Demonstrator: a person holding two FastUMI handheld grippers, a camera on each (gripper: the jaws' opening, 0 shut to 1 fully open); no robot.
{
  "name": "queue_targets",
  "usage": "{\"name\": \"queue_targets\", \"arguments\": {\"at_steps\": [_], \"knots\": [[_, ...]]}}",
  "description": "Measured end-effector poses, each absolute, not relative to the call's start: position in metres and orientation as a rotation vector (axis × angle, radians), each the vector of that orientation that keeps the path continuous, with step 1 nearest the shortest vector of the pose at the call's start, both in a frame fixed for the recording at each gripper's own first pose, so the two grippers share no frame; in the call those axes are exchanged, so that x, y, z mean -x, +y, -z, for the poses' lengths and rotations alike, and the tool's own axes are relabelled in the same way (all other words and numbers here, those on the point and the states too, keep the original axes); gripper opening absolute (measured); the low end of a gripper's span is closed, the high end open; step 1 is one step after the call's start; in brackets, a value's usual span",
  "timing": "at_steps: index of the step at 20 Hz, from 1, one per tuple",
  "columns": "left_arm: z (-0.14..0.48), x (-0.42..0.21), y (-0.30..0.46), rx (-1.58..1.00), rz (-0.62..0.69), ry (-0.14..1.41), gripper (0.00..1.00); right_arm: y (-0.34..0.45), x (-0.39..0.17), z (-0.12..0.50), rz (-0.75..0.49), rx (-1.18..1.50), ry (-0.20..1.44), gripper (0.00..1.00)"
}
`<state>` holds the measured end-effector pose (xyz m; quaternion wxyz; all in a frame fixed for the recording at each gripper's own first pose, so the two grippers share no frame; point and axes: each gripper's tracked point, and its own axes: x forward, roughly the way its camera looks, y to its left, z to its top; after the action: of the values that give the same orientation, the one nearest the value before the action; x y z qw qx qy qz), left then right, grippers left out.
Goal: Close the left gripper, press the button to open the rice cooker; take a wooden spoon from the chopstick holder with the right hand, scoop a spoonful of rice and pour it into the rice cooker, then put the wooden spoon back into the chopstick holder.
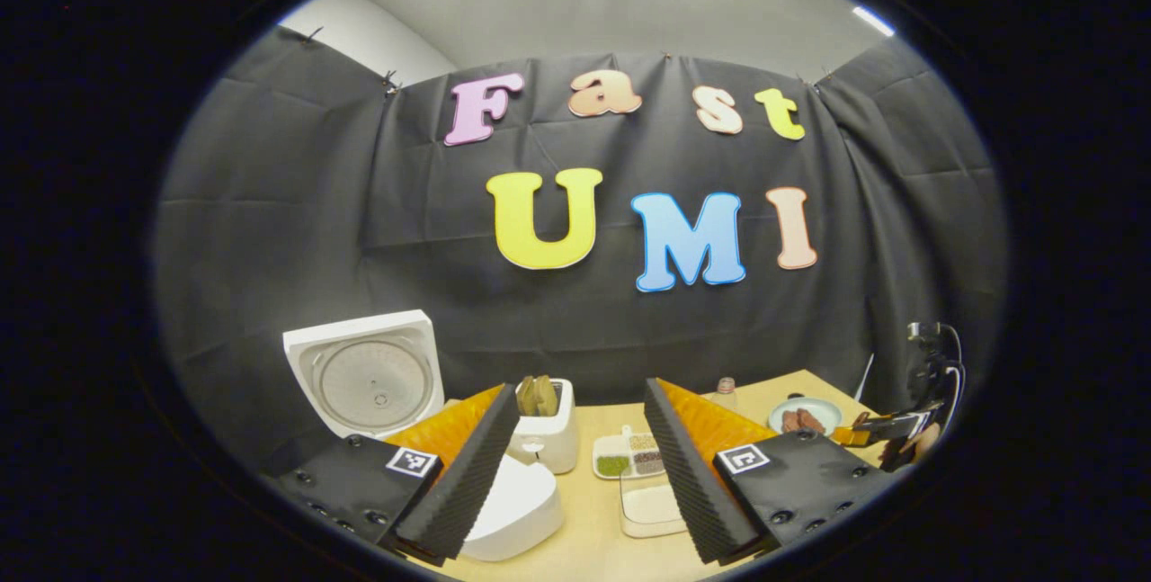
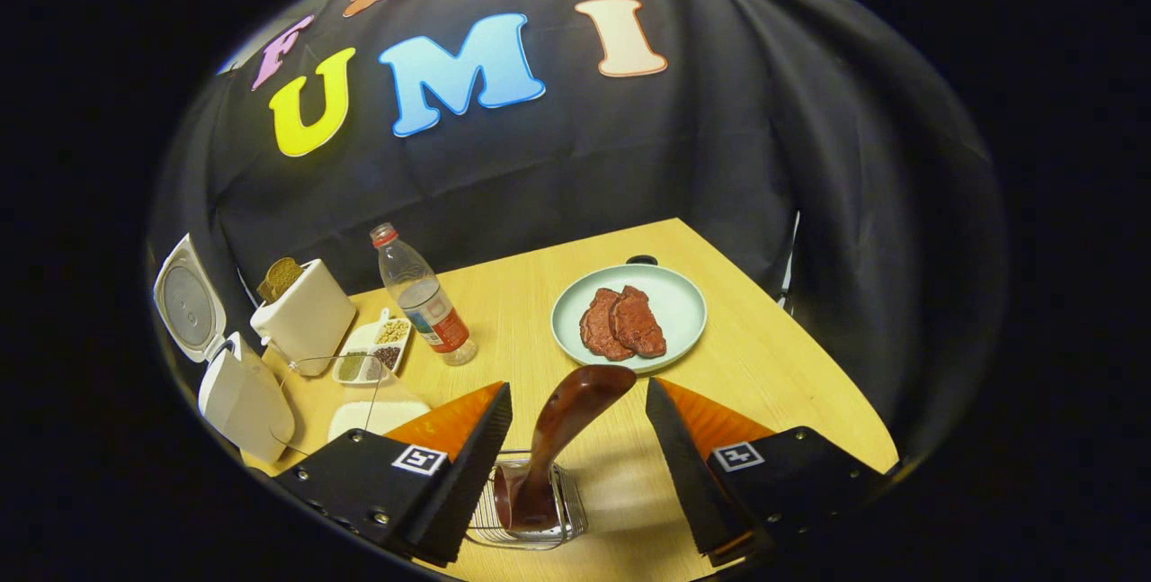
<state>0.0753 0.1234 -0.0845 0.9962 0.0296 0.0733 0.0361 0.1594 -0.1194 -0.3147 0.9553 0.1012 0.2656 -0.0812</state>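
Spoon (image 2: pixel 562 438) stands in the wire holder (image 2: pixel 530 510) on the tabletop (image 2: pixel 764 357), between the spread fingers of the right gripper (image 2: pixel 575 474) — neither finger touches it. Left gripper (image 1: pixel 575 474) is spread too, above the cooker (image 1: pixel 513 510), whose lid (image 1: pixel 364 375) stands open — a white rice tray (image 1: pixel 649 510) sits just beside it.

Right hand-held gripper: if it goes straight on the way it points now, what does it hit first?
Most likely the dark wooden spoon standing in the wire chopstick holder, right between the open fingers of the right hand-held gripper. Depth is unclear.
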Motion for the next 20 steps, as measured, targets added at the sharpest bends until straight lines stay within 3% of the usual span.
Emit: {"name": "queue_targets", "arguments": {"at_steps": [3,5,6,7,8,11,20], "knots": [[0.081,-0.075,0.127,-0.066,-0.089,0.139,0.96,-0.120,-0.166,0.320,0.158,-0.246,0.559,0.81],[0.079,-0.075,0.127,-0.064,-0.093,0.132,0.97,-0.115,-0.170,0.319,0.127,-0.284,0.547,0.60],[0.080,-0.075,0.127,-0.064,-0.093,0.132,0.96,-0.112,-0.168,0.317,0.117,-0.290,0.544,0.55],[0.080,-0.076,0.127,-0.065,-0.091,0.132,0.96,-0.106,-0.169,0.314,0.083,-0.310,0.537,0.35],[0.083,-0.077,0.127,-0.067,-0.090,0.139,0.96,-0.101,-0.167,0.311,0.074,-0.320,0.525,0.35],[0.087,-0.075,0.122,-0.072,-0.079,0.148,0.96,-0.096,-0.163,0.309,0.093,-0.371,0.514,0.10],[0.076,-0.068,0.111,-0.044,-0.025,0.106,0.96,-0.083,-0.140,0.232,0.053,-0.359,0.409,0.10]]}}
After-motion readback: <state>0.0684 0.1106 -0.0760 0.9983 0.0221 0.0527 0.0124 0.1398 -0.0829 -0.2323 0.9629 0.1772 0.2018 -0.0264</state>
